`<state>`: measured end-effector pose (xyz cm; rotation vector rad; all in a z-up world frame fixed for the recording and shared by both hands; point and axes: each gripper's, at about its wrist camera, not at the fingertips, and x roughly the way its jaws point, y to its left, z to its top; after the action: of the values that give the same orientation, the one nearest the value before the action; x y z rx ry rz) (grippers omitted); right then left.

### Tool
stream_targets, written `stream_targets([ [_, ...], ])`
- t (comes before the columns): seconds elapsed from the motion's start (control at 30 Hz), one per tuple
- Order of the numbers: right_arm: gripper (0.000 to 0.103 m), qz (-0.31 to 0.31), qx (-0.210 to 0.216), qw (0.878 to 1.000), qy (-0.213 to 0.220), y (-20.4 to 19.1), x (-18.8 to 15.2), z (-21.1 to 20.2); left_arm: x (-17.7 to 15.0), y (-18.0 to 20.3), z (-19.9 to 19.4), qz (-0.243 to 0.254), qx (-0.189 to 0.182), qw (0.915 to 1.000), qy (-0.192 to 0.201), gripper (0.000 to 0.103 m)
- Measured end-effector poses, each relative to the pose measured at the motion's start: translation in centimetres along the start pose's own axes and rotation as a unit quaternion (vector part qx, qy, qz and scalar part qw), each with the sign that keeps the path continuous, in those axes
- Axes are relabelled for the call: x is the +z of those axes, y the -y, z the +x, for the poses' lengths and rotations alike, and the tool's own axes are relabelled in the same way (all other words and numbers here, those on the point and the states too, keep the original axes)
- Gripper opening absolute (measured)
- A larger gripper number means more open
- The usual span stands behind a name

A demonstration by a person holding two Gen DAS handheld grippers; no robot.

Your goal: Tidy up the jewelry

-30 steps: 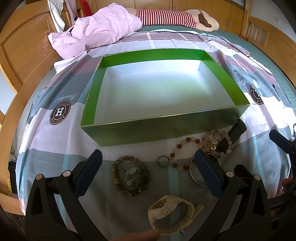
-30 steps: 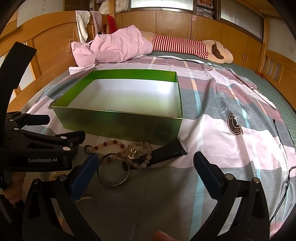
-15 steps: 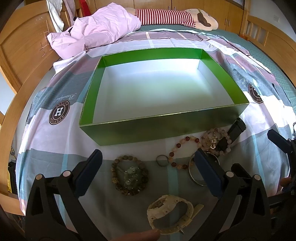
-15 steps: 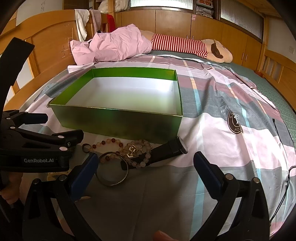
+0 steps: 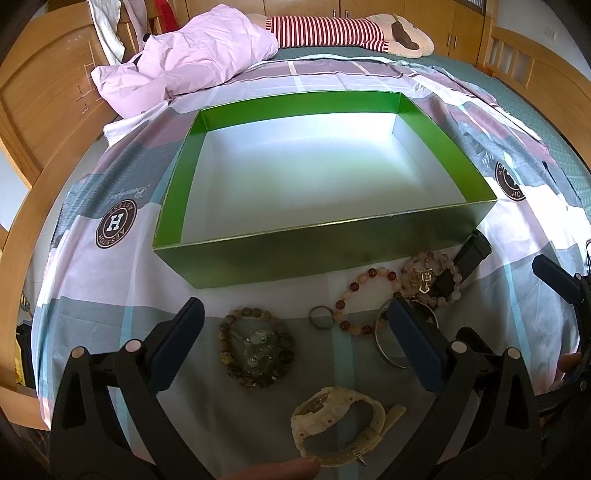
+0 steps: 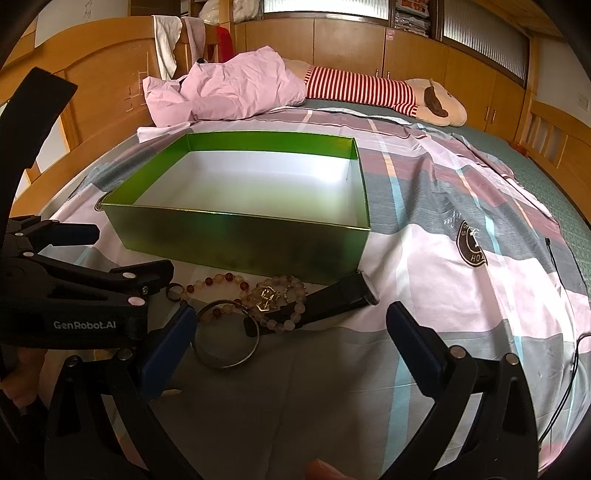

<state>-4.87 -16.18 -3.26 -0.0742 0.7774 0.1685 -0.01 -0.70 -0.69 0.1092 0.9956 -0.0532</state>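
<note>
An empty green box (image 5: pixel 258 254) with a white inside lies on the bed, also in the right wrist view (image 6: pixel 236 240). In front of it lie a brown bead bracelet with a jade pendant (image 5: pixel 256 347), a small dark ring (image 5: pixel 320 316), a red and pale bead bracelet (image 5: pixel 364 299), a pale bead bracelet with a gold charm (image 5: pixel 428 277) on a black watch (image 5: pixel 469 254), a metal bangle (image 6: pixel 226 341) and a cream watch (image 5: pixel 338 424). My left gripper (image 5: pixel 295 343) is open above the jewelry. My right gripper (image 6: pixel 291 339) is open near the bangle.
A checked sheet (image 5: pixel 92 280) covers the bed. A pink quilt (image 5: pixel 192 62) and a striped plush toy (image 5: pixel 332 31) lie at the far end. Wooden bed frame (image 5: pixel 48 110) and cupboards surround it. A black cable (image 6: pixel 576 314) runs at the right.
Both grippers have drawn back and risen slightly; the box and jewelry sit a little farther in view. Nothing was picked up.
</note>
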Motion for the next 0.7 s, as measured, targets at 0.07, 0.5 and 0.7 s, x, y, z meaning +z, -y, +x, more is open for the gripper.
stream_targets([
  [0.07, 0.101, -0.001, 0.0, 1.0, -0.001, -0.1, 0.0, 0.0, -0.01, 0.03, 0.02, 0.001, 0.001, 1.0, 0.0, 0.099],
  [0.5, 0.101, -0.003, 0.001, 1.0, -0.001, -0.24, -0.07, 0.08, -0.13, 0.07, 0.1, 0.004, 0.002, 1.0, -0.001, 0.099],
  [0.7, 0.101, -0.005, -0.003, 1.0, -0.004, -0.28, -0.1, 0.18, -0.12, 0.04, 0.14, 0.004, 0.005, 1.0, -0.001, 0.099],
])
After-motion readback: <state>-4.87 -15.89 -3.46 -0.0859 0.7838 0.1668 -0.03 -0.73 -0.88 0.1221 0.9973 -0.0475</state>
